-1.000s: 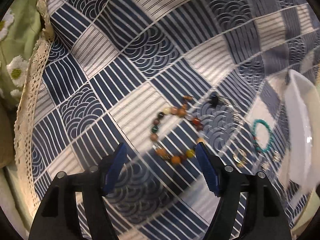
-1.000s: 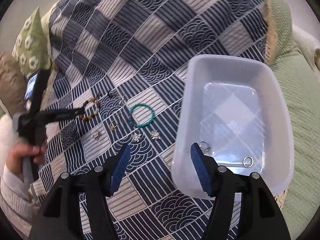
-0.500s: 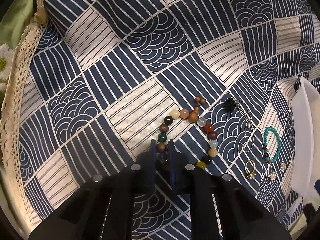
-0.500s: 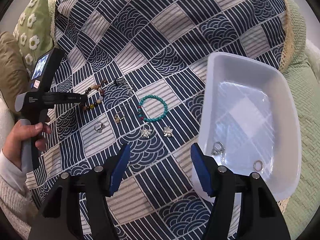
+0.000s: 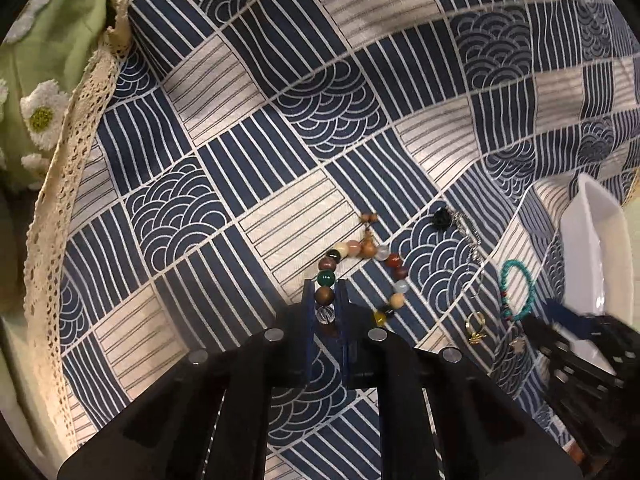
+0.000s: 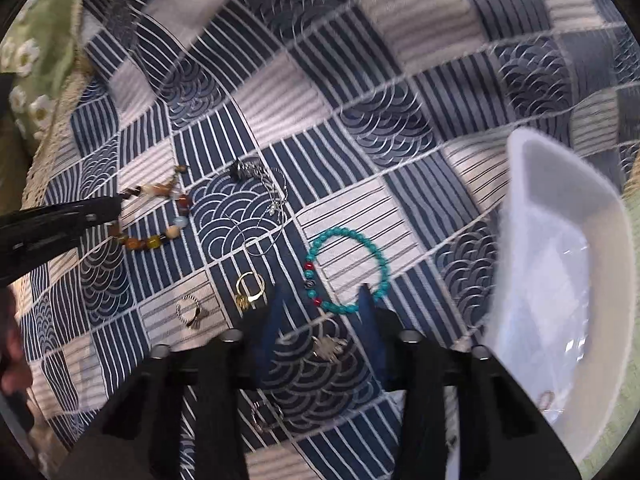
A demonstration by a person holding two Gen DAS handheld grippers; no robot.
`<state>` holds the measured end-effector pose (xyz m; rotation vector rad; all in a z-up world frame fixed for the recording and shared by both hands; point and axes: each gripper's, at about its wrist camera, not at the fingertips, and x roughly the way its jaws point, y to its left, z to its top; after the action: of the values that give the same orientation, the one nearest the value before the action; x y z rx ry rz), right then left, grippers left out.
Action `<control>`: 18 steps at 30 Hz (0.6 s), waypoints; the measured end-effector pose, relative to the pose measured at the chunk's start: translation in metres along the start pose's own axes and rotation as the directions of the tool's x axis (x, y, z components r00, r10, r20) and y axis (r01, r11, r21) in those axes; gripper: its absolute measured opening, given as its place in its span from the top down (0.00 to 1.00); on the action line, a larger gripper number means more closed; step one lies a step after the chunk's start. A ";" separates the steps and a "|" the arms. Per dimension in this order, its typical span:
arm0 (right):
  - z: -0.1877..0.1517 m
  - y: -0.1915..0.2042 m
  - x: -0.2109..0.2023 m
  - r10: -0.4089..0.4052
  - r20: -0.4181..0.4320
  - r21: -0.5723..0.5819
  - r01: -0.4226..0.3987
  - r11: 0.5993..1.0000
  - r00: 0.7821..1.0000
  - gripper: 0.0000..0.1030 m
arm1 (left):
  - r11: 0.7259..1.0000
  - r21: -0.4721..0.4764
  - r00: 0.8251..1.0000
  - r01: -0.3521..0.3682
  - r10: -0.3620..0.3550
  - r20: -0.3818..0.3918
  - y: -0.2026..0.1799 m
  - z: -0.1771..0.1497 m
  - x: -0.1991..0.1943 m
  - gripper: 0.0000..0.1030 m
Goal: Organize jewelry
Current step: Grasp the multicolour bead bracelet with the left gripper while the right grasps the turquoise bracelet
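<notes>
My left gripper (image 5: 325,300) is shut on the multicoloured bead bracelet (image 5: 394,260), with a brown and a clear bead pinched between its blue pads; the rest of the loop lies on the patterned cloth. My right gripper (image 6: 323,302) hangs low over the turquoise bracelet (image 6: 385,270), its jaws closing. The near arc of that bracelet and a silver flower charm (image 6: 330,347) lie between the fingers, and the pads touch neither. The white tray (image 6: 560,220) stands to the right with a ring (image 6: 546,400) inside.
Loose on the blue and white cloth (image 6: 280,100) are a gold ring (image 6: 250,288), a silver ring (image 6: 188,310), a thin chain with a dark pendant (image 6: 244,168) and another ring (image 6: 266,416). A green daisy cushion (image 5: 44,112) lies past the lace edge at left.
My left gripper closed on the bead bracelet. My right gripper came down and left from above the tray to the turquoise bracelet, and its jaws narrowed.
</notes>
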<state>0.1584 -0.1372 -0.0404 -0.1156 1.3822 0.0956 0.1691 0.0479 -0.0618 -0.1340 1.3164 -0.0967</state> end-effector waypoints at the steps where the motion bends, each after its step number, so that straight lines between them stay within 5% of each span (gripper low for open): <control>1: 0.002 -0.001 0.003 -0.009 -0.004 0.006 0.009 1.000 1.000 0.75 | 1.000 -0.004 1.000 0.006 -0.006 0.000 0.001 0.002 -0.001 0.91; 12: 0.004 0.009 0.025 -0.020 -0.025 -0.026 0.019 0.999 1.000 0.75 | 1.000 -0.014 1.000 0.012 -0.012 -0.025 0.006 0.007 -0.002 0.91; 18: -0.001 0.015 0.031 -0.018 -0.020 -0.054 0.017 0.998 1.000 0.91 | 1.000 -0.007 1.000 0.016 -0.017 -0.024 0.003 0.006 -0.005 0.91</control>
<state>0.1608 -0.1227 -0.0713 -0.1739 1.3992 0.1176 0.1735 0.0515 -0.0561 -0.1502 1.3396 -0.1080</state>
